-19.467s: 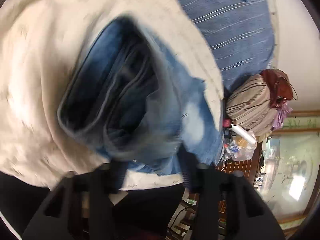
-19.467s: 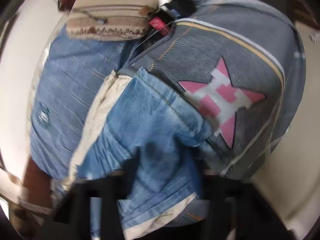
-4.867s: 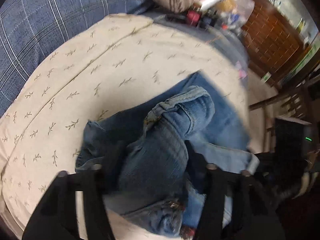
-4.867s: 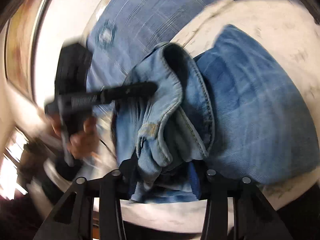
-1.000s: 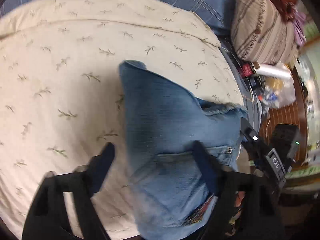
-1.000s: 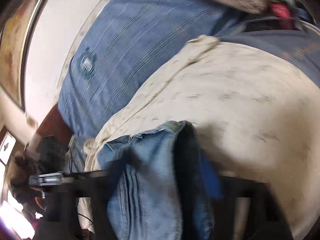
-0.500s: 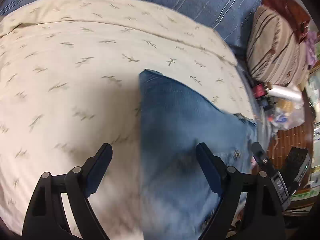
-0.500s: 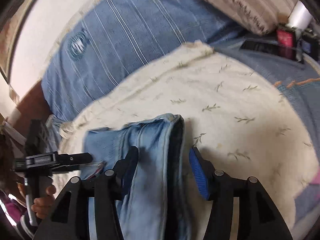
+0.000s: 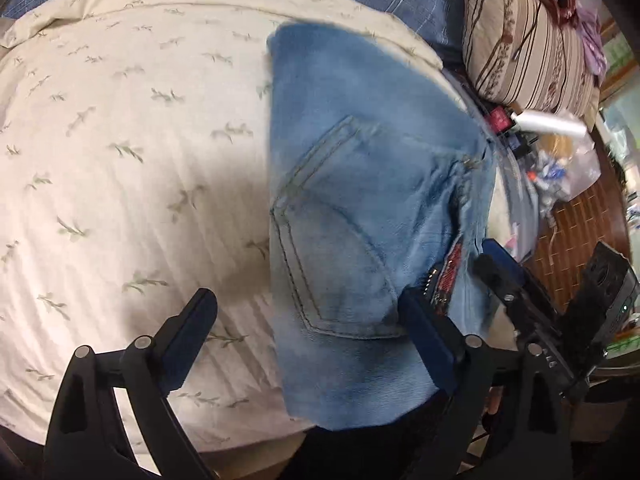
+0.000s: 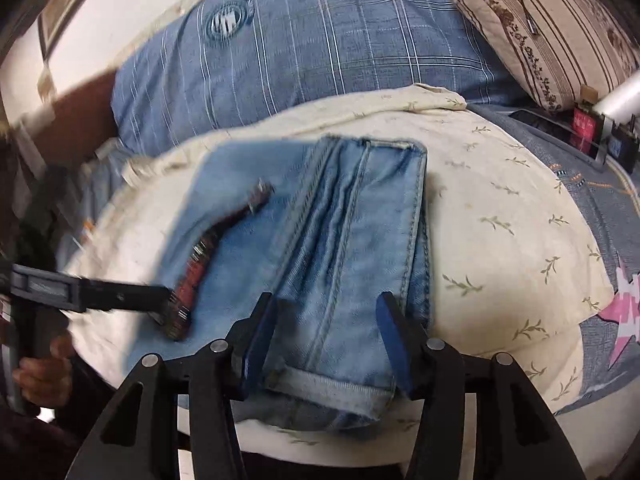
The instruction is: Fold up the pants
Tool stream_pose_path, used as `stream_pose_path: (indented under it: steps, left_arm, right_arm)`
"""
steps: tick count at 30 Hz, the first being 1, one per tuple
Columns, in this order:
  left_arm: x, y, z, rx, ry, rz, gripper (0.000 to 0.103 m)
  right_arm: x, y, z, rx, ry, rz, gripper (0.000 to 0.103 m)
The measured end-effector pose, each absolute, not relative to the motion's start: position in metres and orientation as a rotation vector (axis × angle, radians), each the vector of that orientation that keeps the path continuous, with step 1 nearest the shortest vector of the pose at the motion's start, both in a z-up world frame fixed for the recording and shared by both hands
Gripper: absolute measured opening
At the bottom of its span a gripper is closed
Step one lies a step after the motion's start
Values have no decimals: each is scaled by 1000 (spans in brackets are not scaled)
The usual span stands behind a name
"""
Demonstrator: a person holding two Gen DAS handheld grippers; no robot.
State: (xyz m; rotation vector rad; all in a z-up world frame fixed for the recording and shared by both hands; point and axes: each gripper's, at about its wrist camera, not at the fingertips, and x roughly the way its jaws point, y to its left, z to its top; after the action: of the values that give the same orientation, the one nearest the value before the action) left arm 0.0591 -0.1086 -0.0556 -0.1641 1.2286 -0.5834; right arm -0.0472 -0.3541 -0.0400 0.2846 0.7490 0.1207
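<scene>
The folded blue jeans [image 9: 360,208] lie on a cream leaf-print cover [image 9: 120,160], back pocket up. My left gripper [image 9: 308,328] is open wide above the near end of the jeans, holding nothing. In the right wrist view the jeans [image 10: 344,240] lie with the folded legs on top. My right gripper [image 10: 326,336] is open over their hem end, holding nothing. The left gripper also shows in the right wrist view [image 10: 120,292], at the waistband. The right gripper also shows in the left wrist view [image 9: 520,300], beside the jeans.
A blue plaid bedspread [image 10: 320,40] lies behind the cover. A striped pillow [image 9: 528,40] sits at the far right, with small items and a plastic bag [image 9: 560,168] beside it. A brown tiled floor [image 9: 580,232] lies beyond the bed edge.
Both grippers have let go of the jeans and opened. They have drawn back a little, and the folded jeans now lie flat on the cover.
</scene>
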Motion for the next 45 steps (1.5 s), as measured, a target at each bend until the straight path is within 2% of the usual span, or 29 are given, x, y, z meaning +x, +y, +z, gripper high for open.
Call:
stream_pose_path:
  steps: [1, 3, 4, 13, 16, 18, 20, 25, 28, 32, 36, 39, 43, 44, 45]
  left_arm:
    - [60, -105, -48, -163, 1196, -564, 93]
    - [63, -102, -32, -152, 1108, -518, 93]
    - [65, -102, -26, -139, 1083, -497, 93]
    - [96, -131, -38, -85, 1107, -434, 93]
    - [101, -139, -47, -64, 1116, -418, 94]
    - [109, -144, -54, -66, 1126, -420, 95]
    - [116, -147, -58, -67, 1138, -410, 99]
    - [128, -128, -52, -158, 1211, -468, 99]
    - [129, -99, -49, -272, 1239, -497, 99]
    - [123, -81, -67, -441, 1349, -588, 99]
    - [111, -102, -78, -383, 1389, -600, 99]
    - [102, -118, -72, -350, 1392, -678, 99]
    - [100, -138, -77, -312, 1398, -686, 100]
    - [98, -141, -75, -298, 1378, -682, 100]
    - [98, -142, -73, -296, 1372, -678, 91]
  right_arm:
    - [-48, -360, -33, 327, 730, 126, 54]
    - [-46, -377, -22, 403, 698, 106, 64]
    - [-43, -379, -20, 417, 694, 98, 65]
    - [-5, -378, -14, 394, 681, 116, 65]
    - [26, -379, -38, 368, 785, 82, 59]
    - [40, -383, -55, 388, 826, 75, 60]
    - [43, -381, -50, 363, 831, 73, 61]
    - [24, -390, -26, 420, 787, 108, 62]
    - [7, -423, -23, 578, 743, 98, 72]
    - [1, -442, -50, 684, 798, 98, 74]
    - [11, -421, -75, 787, 860, 274, 75]
    - [13, -408, -72, 711, 853, 338, 86]
    - [13, -412, -80, 695, 860, 339, 77]
    - [12, -409, -77, 658, 871, 302, 69]
    - [11, -403, -73, 609, 881, 266, 60]
